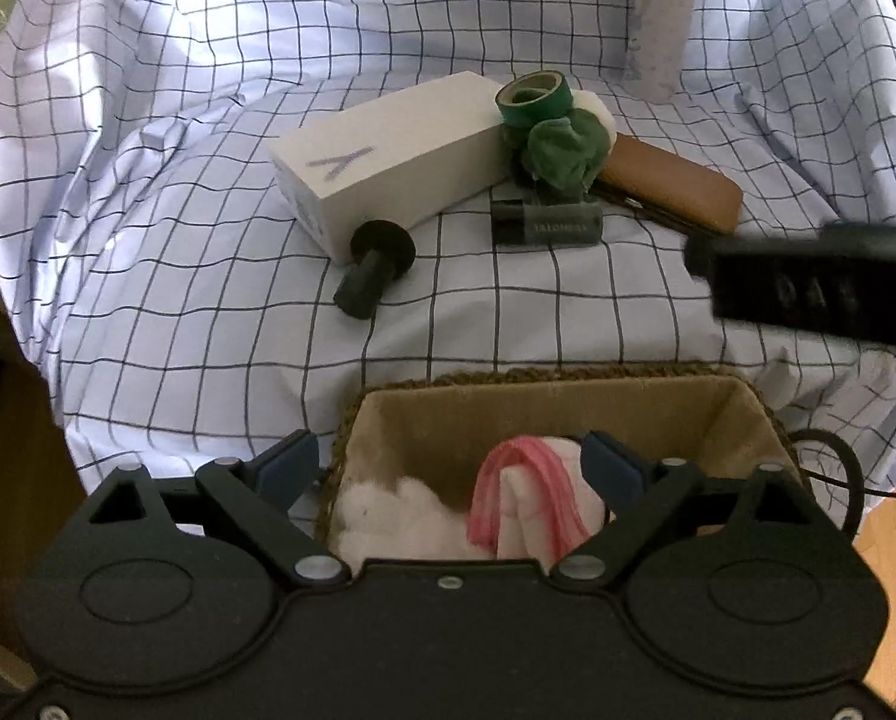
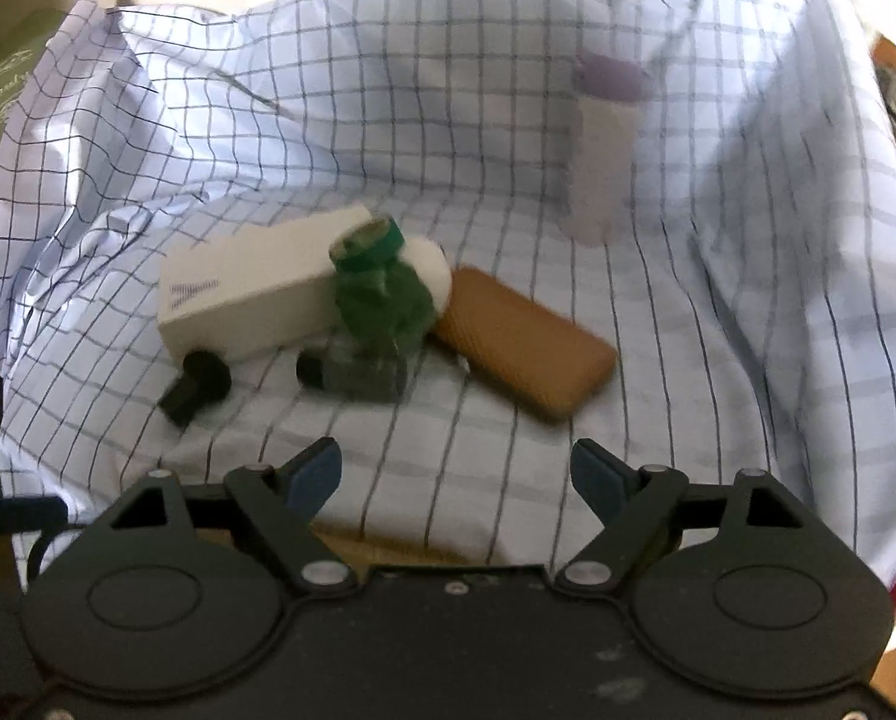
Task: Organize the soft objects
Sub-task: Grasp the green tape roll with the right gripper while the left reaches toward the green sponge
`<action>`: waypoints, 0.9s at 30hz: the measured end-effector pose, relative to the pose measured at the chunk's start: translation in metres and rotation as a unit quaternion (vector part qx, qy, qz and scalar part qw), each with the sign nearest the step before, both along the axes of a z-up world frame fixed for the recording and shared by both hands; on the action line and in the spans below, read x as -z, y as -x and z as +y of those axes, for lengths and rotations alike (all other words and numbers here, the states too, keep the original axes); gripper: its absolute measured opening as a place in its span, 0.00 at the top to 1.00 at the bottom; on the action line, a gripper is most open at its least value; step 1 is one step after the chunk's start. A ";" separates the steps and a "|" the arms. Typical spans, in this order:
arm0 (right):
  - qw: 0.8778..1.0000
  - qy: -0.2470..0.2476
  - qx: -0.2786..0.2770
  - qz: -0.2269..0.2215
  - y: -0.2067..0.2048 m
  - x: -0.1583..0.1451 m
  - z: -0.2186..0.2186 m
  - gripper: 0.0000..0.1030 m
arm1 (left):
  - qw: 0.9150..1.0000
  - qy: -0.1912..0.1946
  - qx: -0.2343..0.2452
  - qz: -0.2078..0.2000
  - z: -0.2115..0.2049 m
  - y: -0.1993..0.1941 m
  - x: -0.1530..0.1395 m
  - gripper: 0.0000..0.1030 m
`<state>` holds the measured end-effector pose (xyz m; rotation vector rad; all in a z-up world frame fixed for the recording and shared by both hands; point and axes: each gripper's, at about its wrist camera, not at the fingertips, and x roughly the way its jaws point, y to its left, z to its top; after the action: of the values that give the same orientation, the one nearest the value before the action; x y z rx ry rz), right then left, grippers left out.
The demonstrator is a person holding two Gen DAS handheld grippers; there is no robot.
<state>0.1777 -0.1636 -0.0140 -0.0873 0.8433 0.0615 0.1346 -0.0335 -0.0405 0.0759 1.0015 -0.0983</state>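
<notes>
A woven basket [image 1: 754, 414] sits right under my left gripper [image 1: 451, 465], which is open and empty above it. Inside lie a pink-and-white sock [image 1: 532, 498] and white fluffy stuff [image 1: 388, 516]. On the checked cloth beyond, a green crumpled cloth [image 1: 562, 153] lies under a green tape roll [image 1: 532, 96], with a white soft ball [image 1: 598, 105] behind. My right gripper [image 2: 454, 480] is open and empty over the cloth, short of the green cloth [image 2: 388, 300] and white ball [image 2: 433, 267]. It shows as a dark bar [image 1: 820, 288] in the left wrist view.
A white box [image 1: 388, 162], a black knob [image 1: 376, 267], a grey cylinder [image 1: 547, 225], a brown case [image 1: 670, 183] and a lilac bottle [image 1: 658, 24] stand on the checked cloth [image 1: 208, 300]. The basket rim [image 2: 382, 549] shows just under the right gripper.
</notes>
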 end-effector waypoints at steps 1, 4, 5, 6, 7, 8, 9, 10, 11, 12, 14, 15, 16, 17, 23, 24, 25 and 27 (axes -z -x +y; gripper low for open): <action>1.000 0.004 -0.006 -0.008 -0.008 -0.001 0.003 0.19 | 1.000 0.002 0.000 0.001 0.000 -0.003 0.001 0.11; 0.999 0.016 -0.022 -0.029 -0.026 -0.003 0.013 0.20 | 1.000 0.005 0.000 0.003 0.001 -0.010 0.003 0.11; 0.999 0.020 -0.028 -0.036 -0.033 -0.004 0.016 0.20 | 1.000 0.006 -0.001 0.004 0.002 -0.013 0.003 0.11; 0.998 0.023 -0.035 -0.043 -0.039 -0.004 0.020 0.20 | 1.000 0.007 -0.001 0.005 0.002 -0.015 0.004 0.11; 0.997 0.027 -0.043 -0.050 -0.044 -0.004 0.024 0.21 | 1.000 0.009 -0.001 0.007 0.003 -0.016 0.004 0.11; 0.997 0.032 -0.052 -0.056 -0.050 -0.004 0.028 0.21 | 1.000 0.011 -0.001 0.009 0.003 -0.018 0.005 0.11; 0.995 0.038 -0.061 -0.064 -0.055 -0.003 0.032 0.21 | 1.000 0.012 -0.001 0.011 0.004 -0.020 0.006 0.11; 0.994 0.045 -0.070 -0.072 -0.060 -0.003 0.037 0.23 | 1.000 0.014 -0.001 0.013 0.005 -0.021 0.008 0.11; 0.992 0.053 -0.079 -0.077 -0.064 -0.002 0.041 0.24 | 1.000 0.015 -0.001 0.015 0.005 -0.023 0.008 0.11; 0.991 0.061 -0.089 -0.082 -0.069 0.000 0.046 0.25 | 1.000 0.016 -0.001 0.018 0.005 -0.024 0.010 0.11; 0.988 0.072 -0.104 -0.087 -0.078 0.004 0.053 0.26 | 1.000 0.018 -0.002 0.022 0.006 -0.027 0.011 0.11; 0.987 0.079 -0.110 -0.087 -0.083 0.007 0.056 0.26 | 1.000 0.019 -0.003 0.024 0.007 -0.028 0.012 0.11; 0.986 0.086 -0.115 -0.087 -0.087 0.010 0.059 0.27 | 0.999 0.020 -0.003 0.026 0.007 -0.029 0.013 0.11; 0.985 0.091 -0.120 -0.086 -0.091 0.012 0.062 0.29 | 0.999 0.022 -0.003 0.028 0.008 -0.030 0.014 0.11; 0.979 0.119 -0.145 -0.077 -0.110 0.031 0.075 0.36 | 0.999 0.026 -0.004 0.036 0.011 -0.035 0.018 0.12; 0.978 0.123 -0.147 -0.076 -0.112 0.033 0.078 0.37 | 0.999 0.026 -0.004 0.037 0.012 -0.035 0.019 0.12; 0.978 0.126 -0.151 -0.076 -0.114 0.035 0.079 0.39 | 0.999 0.026 -0.005 0.038 0.012 -0.036 0.019 0.12; 0.977 0.133 -0.152 -0.071 -0.119 0.040 0.081 0.40 | 0.999 0.027 -0.005 0.040 0.012 -0.037 0.020 0.12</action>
<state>0.2967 -0.0826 -0.0537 -0.4675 0.6850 0.2282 0.1718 -0.0210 -0.0609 0.0178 1.0782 -0.1198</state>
